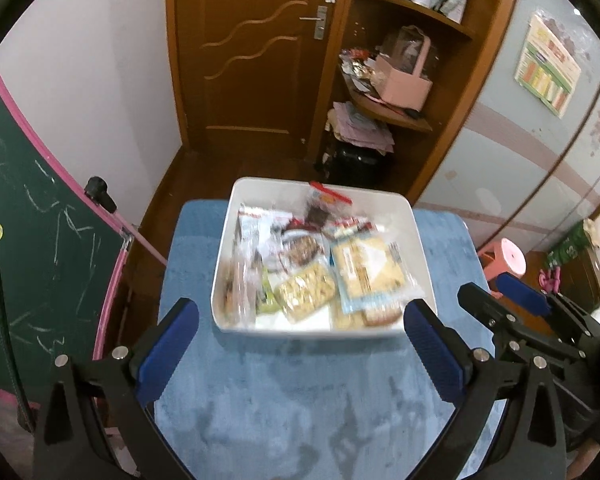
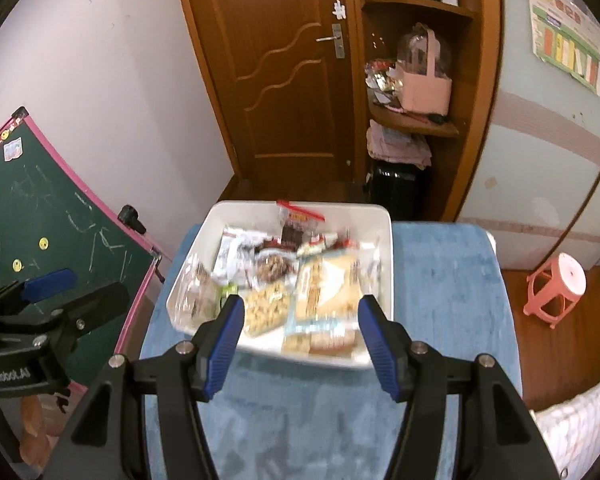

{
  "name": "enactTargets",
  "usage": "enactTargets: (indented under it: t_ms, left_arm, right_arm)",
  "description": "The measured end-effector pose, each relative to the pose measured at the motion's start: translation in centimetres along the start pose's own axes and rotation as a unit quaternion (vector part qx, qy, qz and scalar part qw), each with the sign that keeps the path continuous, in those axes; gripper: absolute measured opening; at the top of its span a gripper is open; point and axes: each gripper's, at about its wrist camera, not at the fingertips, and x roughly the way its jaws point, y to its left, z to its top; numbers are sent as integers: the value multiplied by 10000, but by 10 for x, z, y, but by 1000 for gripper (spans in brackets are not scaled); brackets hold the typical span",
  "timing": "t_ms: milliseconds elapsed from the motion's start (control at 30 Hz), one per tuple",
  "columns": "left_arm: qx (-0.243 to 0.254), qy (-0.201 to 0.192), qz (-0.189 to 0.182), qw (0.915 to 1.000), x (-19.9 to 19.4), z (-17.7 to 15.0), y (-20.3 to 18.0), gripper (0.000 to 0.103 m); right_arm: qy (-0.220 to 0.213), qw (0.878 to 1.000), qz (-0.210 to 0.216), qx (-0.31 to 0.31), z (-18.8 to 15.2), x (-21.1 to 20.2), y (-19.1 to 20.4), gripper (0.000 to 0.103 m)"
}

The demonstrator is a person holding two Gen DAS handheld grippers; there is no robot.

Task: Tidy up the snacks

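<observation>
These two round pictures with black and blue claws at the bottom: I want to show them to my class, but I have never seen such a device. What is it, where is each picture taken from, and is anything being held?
A person holds a two-finger gripper in each hand, and each carries a wide-angle camera looking along its fingers. One picture comes from the left gripper, the other from the right gripper. Both are open and hold nothing. Ahead, on a blue cloth, stands a white tray full of wrapped snacks, blurred here. Each camera also catches the other gripper at its edge. Behind are a wooden door and a green chalkboard.
</observation>
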Motion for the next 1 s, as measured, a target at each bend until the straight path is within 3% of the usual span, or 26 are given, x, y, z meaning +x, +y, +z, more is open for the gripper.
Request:
enactTargets:
  t_ms: [300,633,833,1000]
  left_arm:
    - [457,90,29,9989,-36,-64,-13,102]
    - [775,305,-291,9961,-78,-131,-28,102]
    - [828,237,-233,9960,-104,-146,-33,102]
    - [812,20,-48,9967,-127,-145,-38,102]
  right_arm:
    - [167,9994,-44,290,-63,-45,-5,60]
    - [243,9968,-209,731,-140,-110,-3,60]
    - [207,9960,-330,809,-168,-144,5,60]
    - [154,9963,-397,744,-166,-163,9,60]
